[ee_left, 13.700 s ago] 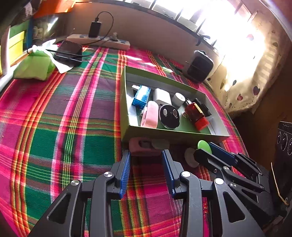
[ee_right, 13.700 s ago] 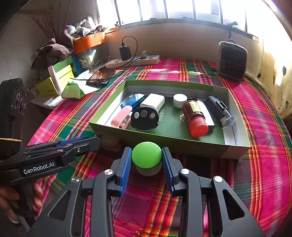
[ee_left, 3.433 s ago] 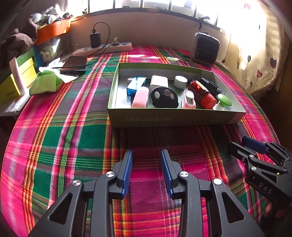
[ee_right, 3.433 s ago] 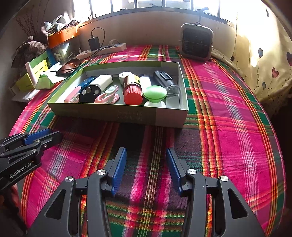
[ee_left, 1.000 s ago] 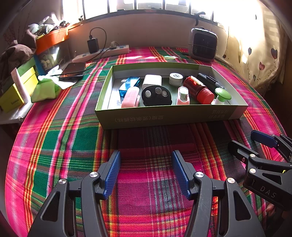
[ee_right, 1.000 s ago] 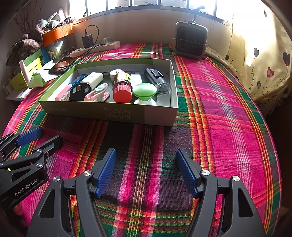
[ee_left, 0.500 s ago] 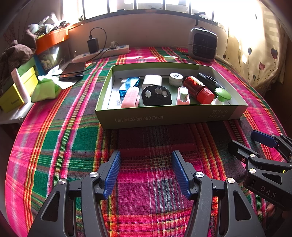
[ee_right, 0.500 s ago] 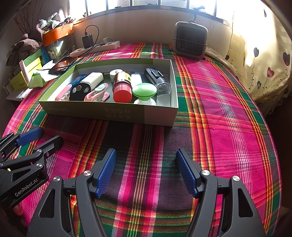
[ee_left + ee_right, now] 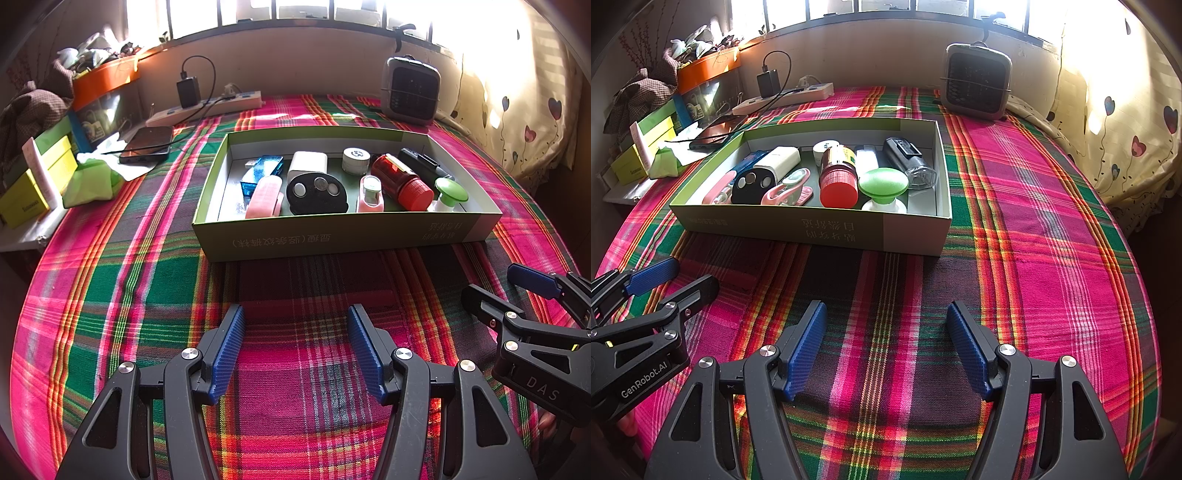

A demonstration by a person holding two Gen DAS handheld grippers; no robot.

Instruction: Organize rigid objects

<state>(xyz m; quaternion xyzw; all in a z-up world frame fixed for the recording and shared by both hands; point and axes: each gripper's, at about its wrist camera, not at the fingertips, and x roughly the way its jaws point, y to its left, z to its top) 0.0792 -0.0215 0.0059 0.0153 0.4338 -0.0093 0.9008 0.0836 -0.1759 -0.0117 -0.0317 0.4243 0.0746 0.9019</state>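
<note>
A green cardboard box (image 9: 347,232) (image 9: 812,225) sits on the plaid cloth and holds several rigid items: a red-capped brown bottle (image 9: 400,177) (image 9: 837,173), a green-topped white object (image 9: 450,192) (image 9: 883,186), a black oval device (image 9: 317,192), a pink case (image 9: 264,192), a blue box (image 9: 263,170), a white jar (image 9: 355,159). My left gripper (image 9: 295,325) is open and empty, low over the cloth in front of the box. My right gripper (image 9: 886,321) is open and empty, also in front of the box. Each shows in the other's view.
A small grey heater (image 9: 413,90) (image 9: 977,86) stands behind the box. A power strip with charger (image 9: 207,105), a phone (image 9: 147,143), a green pouch (image 9: 92,182) and yellow-green boxes (image 9: 33,177) lie at the left. A curtain (image 9: 1126,110) hangs at the right edge.
Over the last second nothing has visibly moved. Earlier, the green-topped object and a pink item lay outside the box; both now lie inside, and both grippers have drawn back and opened wider.
</note>
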